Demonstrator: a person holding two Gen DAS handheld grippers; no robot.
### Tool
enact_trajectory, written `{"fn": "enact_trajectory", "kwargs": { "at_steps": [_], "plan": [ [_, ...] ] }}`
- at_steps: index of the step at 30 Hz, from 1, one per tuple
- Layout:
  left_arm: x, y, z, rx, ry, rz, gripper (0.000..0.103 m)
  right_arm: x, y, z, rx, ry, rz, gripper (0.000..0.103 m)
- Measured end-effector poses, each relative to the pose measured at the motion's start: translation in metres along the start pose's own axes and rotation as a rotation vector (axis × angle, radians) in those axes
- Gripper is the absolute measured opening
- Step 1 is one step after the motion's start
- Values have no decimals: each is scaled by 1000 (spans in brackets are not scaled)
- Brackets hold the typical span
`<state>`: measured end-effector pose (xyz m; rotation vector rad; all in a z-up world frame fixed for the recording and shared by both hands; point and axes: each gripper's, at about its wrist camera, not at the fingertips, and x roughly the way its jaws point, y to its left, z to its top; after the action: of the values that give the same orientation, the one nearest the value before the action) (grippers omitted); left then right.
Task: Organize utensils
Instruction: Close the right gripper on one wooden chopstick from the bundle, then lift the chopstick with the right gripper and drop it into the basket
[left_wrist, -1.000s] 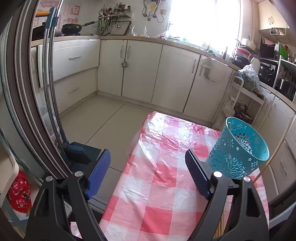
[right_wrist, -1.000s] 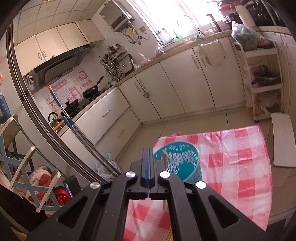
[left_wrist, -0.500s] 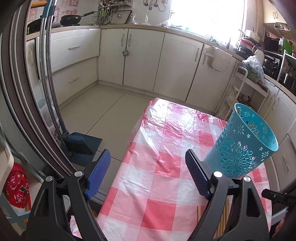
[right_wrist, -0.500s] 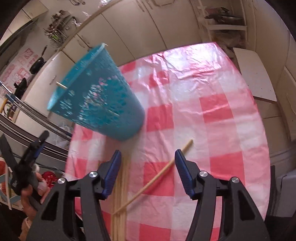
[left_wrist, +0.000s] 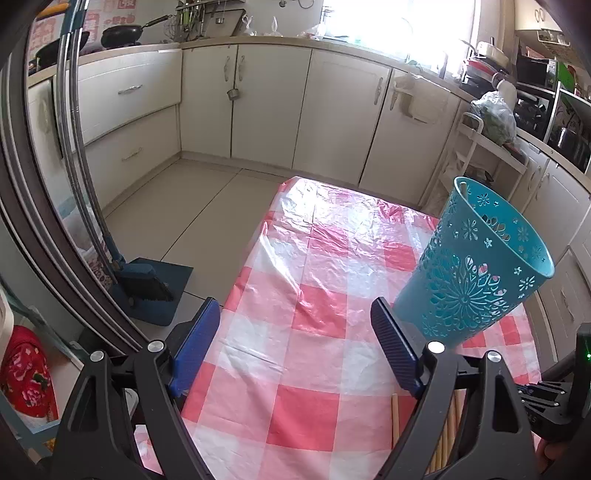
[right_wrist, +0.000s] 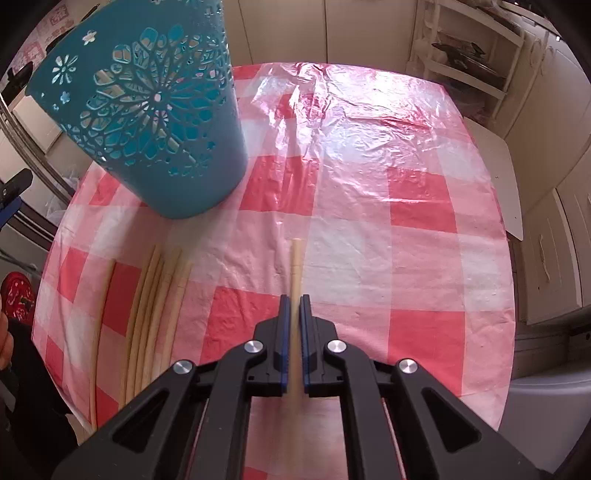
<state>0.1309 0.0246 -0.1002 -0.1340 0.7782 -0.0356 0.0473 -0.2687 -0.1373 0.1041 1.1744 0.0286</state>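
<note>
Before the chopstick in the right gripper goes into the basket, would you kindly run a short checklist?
1. Right gripper shut on the chopstick: ok.
2. Chopstick lined up along the jaws: ok.
3. Blue basket standing on the tablecloth: ok.
4. Basket opening visible from the right wrist: not ok, only its side shows.
5. Left gripper open and holding nothing: ok.
6. Other chopsticks lying apart from the held one: ok.

- Teal openwork basket (right_wrist: 155, 122), upright on the checked cloth.
- Pale wooden chopstick (right_wrist: 295, 273), pinched lengthwise (tip pointing forward).
- More chopsticks (right_wrist: 155, 310), side by side just below the basket.
</note>
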Motion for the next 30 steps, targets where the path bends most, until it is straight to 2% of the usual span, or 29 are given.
{"fn": "enact_trajectory", "kwargs": {
  "at_steps": [6, 8, 9, 11, 14, 18, 21, 23, 26, 28, 30],
  "plan": [
    [3, 0, -1, -1, 8, 4, 80, 2, 3, 2, -57, 15, -6, 6],
    [5, 1, -1, -1, 14, 7, 80, -7, -4, 1, 2, -3, 51, 6],
    [5, 1, -2, -3, 17, 9, 80, -17, -10, 2, 56, -24, 115, 6],
    [7, 2, -2, -6, 22, 10, 80, -44, -16, 9, 140, -95, 236, 6],
    [9, 0, -2, -8, 28, 7, 80, -102, -17, 35, 183, -270, 390, 6],
    [8, -4, -3, 9, 18, 11, 80, -174, -2, 82, 142, -544, 497, 6],
    [7, -3, -2, 9, 12, 16, 80, -197, 15, 110, 107, -729, 476, 6],
    [7, -1, -2, 3, 12, 16, 80, -194, 29, 121, 98, -820, 411, 6],
    [6, 0, -1, 1, 8, 18, 80, -162, 39, 135, 98, -865, 294, 6],
    [5, 0, -1, 5, 3, 19, 80, -138, 47, 137, 91, -863, 223, 6],
    [4, 1, 0, 8, -4, 21, 80, -117, 49, 136, 90, -841, 198, 6]
  ]
}}
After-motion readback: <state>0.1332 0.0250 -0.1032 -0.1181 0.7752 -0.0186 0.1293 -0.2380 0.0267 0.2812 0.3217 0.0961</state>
